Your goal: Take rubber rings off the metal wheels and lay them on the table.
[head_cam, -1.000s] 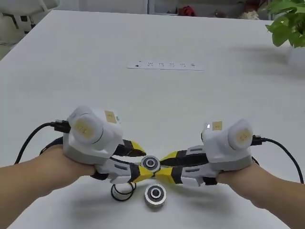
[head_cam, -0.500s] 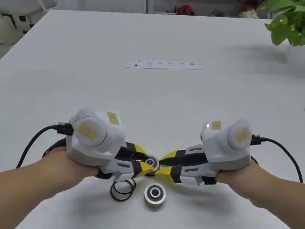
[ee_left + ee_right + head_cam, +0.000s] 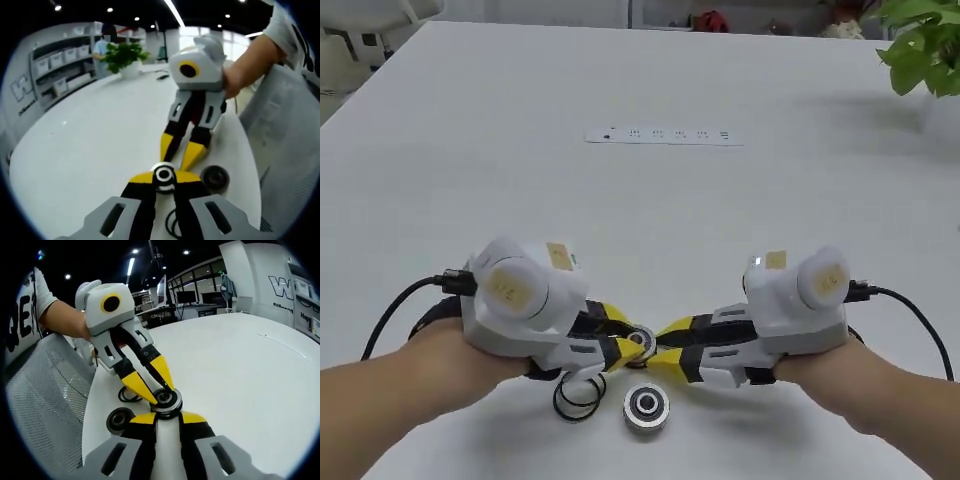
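Tip to tip just above white bench [image 3: 650,220]: left gripper [image 3: 624,346] and right gripper [image 3: 661,350], both jaws clenched on small silver metal wheel [image 3: 638,340]. Loose black rubber rings [image 3: 578,396] lie on bench below.

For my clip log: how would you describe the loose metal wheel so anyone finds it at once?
On the white table, find the near edge, below where the left gripper and right gripper meet. The loose wheel lies flat there, right of the black rubber rings; unlike the held wheel, no gripper touches it.
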`<action>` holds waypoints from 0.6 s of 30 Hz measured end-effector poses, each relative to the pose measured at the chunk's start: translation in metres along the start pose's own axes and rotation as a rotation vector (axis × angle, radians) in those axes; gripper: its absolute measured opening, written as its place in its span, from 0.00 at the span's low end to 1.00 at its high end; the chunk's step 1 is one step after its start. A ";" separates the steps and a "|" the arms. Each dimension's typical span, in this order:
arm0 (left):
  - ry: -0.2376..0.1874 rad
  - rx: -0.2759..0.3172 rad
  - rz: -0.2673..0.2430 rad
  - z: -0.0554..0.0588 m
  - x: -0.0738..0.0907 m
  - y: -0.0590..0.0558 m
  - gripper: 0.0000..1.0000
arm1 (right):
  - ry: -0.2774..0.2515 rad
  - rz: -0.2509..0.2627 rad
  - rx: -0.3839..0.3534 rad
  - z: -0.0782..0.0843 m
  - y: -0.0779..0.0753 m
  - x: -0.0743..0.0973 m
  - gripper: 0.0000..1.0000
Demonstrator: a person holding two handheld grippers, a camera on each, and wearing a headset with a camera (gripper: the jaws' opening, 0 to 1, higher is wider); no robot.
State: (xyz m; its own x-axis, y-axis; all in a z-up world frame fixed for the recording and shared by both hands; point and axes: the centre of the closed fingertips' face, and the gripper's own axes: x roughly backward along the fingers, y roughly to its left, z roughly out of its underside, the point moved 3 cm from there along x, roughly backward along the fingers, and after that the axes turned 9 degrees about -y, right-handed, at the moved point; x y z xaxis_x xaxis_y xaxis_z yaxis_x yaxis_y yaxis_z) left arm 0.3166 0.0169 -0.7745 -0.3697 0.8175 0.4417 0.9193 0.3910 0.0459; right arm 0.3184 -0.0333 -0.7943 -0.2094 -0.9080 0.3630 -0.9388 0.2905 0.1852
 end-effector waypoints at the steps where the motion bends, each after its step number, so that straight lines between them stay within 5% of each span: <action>1: -0.002 0.002 -0.002 0.000 0.000 0.000 0.14 | 0.001 -0.001 -0.006 0.000 0.000 0.000 0.13; 11: -0.003 0.007 -0.012 0.000 -0.001 0.000 0.13 | 0.002 0.014 -0.044 0.003 -0.003 0.004 0.01; 18: 0.006 -0.003 -0.021 0.001 -0.002 0.000 0.13 | -0.069 0.046 -0.258 0.001 -0.006 0.006 0.00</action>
State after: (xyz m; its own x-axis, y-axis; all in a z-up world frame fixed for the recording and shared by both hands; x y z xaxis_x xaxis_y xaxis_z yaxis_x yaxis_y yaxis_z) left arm 0.3175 0.0158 -0.7760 -0.3884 0.8063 0.4461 0.9116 0.4069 0.0584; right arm 0.3230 -0.0406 -0.7943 -0.2768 -0.9079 0.3148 -0.8290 0.3913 0.3996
